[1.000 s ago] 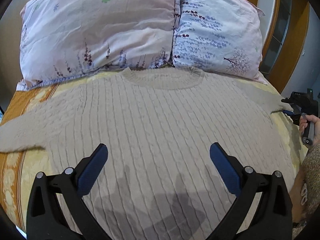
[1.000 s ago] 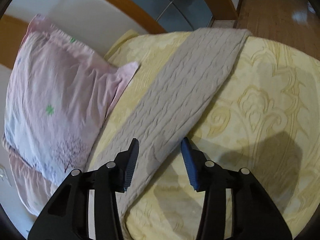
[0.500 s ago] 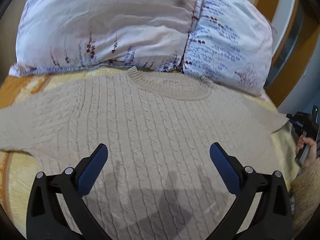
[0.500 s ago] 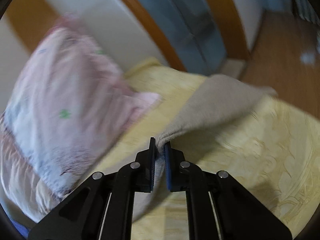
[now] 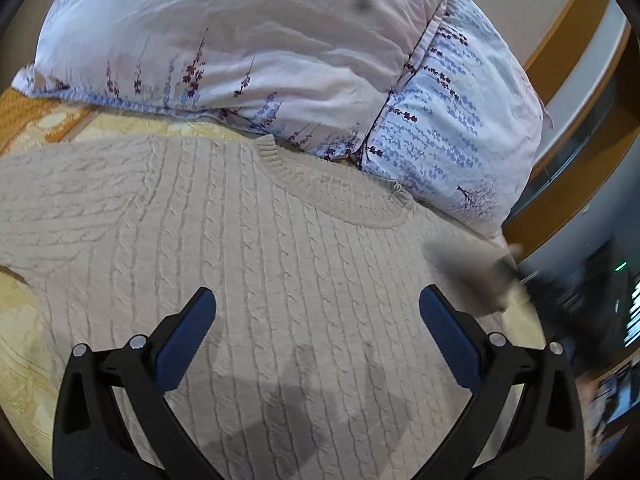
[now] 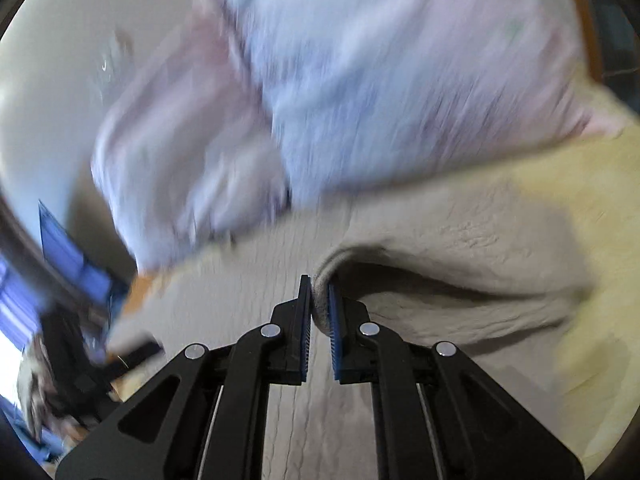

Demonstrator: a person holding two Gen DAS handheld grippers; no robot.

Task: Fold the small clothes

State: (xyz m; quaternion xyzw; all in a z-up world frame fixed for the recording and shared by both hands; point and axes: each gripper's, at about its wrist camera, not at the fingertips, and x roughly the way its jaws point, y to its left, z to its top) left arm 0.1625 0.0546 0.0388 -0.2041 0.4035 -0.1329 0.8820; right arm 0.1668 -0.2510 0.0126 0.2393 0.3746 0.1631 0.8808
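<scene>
A beige cable-knit sweater [image 5: 256, 264] lies flat on the bed, collar toward the pillows. My left gripper [image 5: 318, 320] is open and empty, hovering over the sweater's lower body. My right gripper [image 6: 319, 300] is shut on the sweater's right sleeve [image 6: 460, 280], lifted and drawn over the sweater's body; the view is motion-blurred. In the left wrist view the right gripper [image 5: 504, 280] shows as a dark blur at the sweater's right edge. The left sleeve [image 5: 48, 184] lies stretched out to the left.
Two floral pillows [image 5: 248, 48] lean at the head of the bed, just beyond the collar. A yellow patterned bedspread [image 6: 592, 320] covers the bed. A wooden frame and dark furniture [image 5: 580, 184] stand to the right of the bed.
My right gripper closed on the right sleeve, lifted it and swung it inward over the sweater. My left gripper moved forward toward the collar, still open.
</scene>
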